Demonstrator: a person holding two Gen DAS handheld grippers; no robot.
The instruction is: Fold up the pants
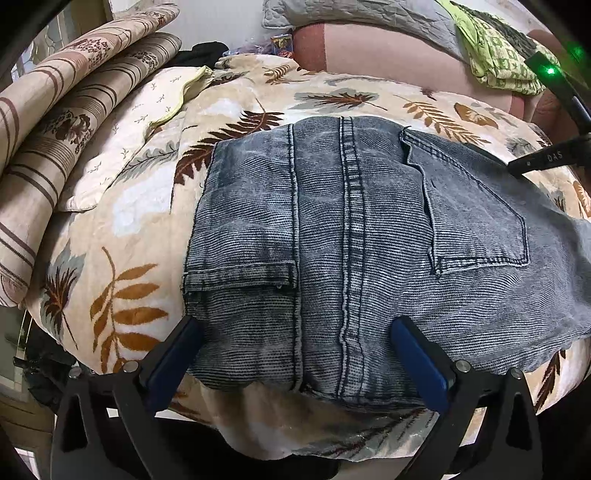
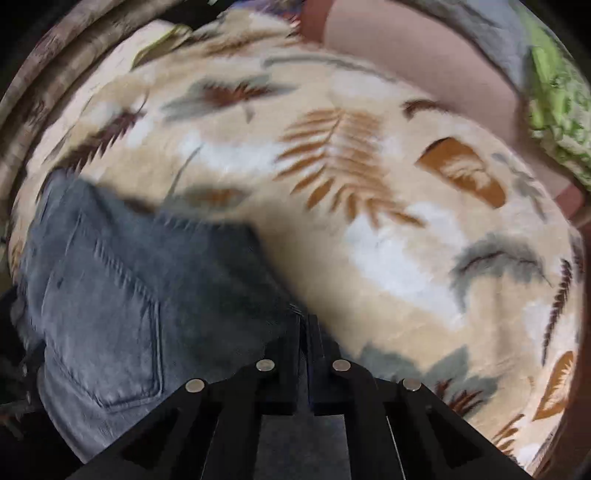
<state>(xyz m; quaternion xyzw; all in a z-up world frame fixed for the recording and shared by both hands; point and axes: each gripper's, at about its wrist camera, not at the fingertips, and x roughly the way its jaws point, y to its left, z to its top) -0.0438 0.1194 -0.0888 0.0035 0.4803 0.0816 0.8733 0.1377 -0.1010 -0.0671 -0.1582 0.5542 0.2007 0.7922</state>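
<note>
Grey-blue denim pants (image 1: 354, 236) lie folded on a leaf-print blanket (image 1: 122, 280), back pocket (image 1: 476, 221) facing up. My left gripper (image 1: 295, 328) is open, its blue-padded fingers (image 1: 173, 362) resting either side of the near fold, holding nothing. My right gripper (image 2: 303, 321) is shut, its tips at the pants' (image 2: 122, 295) right edge; the view is blurred and I cannot tell whether cloth is pinched. The right gripper also shows in the left wrist view (image 1: 535, 162) at the pants' far right edge.
Folded striped floral bedding (image 1: 55, 122) is stacked at the left. A pink cushion (image 1: 388, 55), a grey quilt (image 1: 354, 14) and a green cloth (image 1: 498, 55) lie at the back. The blanket's front edge (image 1: 295, 435) drops off just below the pants.
</note>
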